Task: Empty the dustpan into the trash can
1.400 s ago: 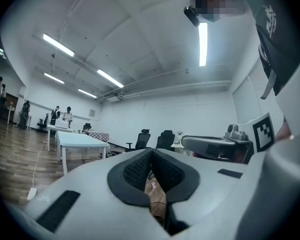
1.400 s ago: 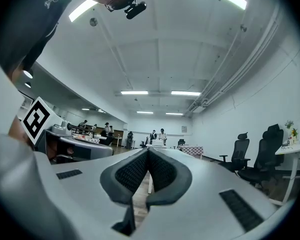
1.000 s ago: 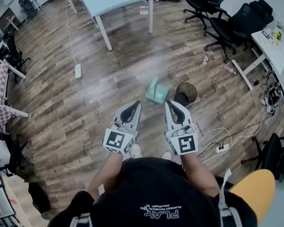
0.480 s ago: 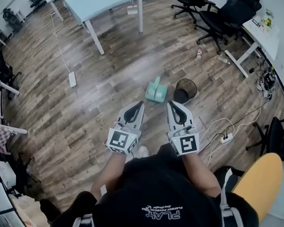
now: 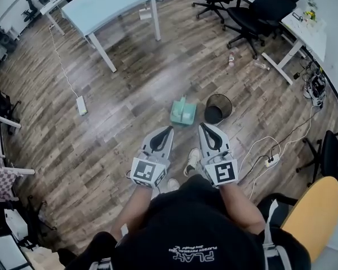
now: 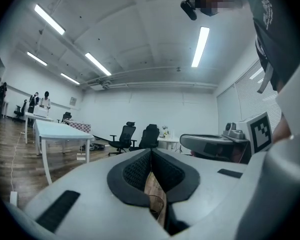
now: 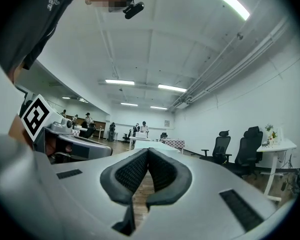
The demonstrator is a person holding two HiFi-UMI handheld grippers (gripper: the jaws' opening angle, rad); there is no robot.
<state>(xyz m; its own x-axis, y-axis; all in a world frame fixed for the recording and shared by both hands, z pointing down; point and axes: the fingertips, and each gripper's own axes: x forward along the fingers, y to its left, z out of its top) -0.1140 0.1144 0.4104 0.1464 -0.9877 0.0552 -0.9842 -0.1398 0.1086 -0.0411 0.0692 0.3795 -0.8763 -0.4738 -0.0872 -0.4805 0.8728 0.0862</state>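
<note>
Currently the dustpan point(image 5: 183, 112) is sitting on the floor point(image 5: 129, 94) just left of the trash can point(image 5: 218, 108), close beside it if not touching. The left gripper point(image 5: 167, 130) and right gripper point(image 5: 205, 127) are hanging side by side on the near side of the trash can, apart from the dustpan and pointing roughly level. Their fingers point(image 6: 135, 171) are pressing together at the tips and holding nothing, with only floor showing through the slit behind them. By its look the dustpan is thin green plastic, probably light, stiff and a little slick, and any loose contents are likely to be spilling out if it is tilting too soon. Its handle is looking like the sensible place to take hold, though that part is too small to make out. The trash can is appearing to be light dark mesh, so a knock is risking toppling it.
</note>
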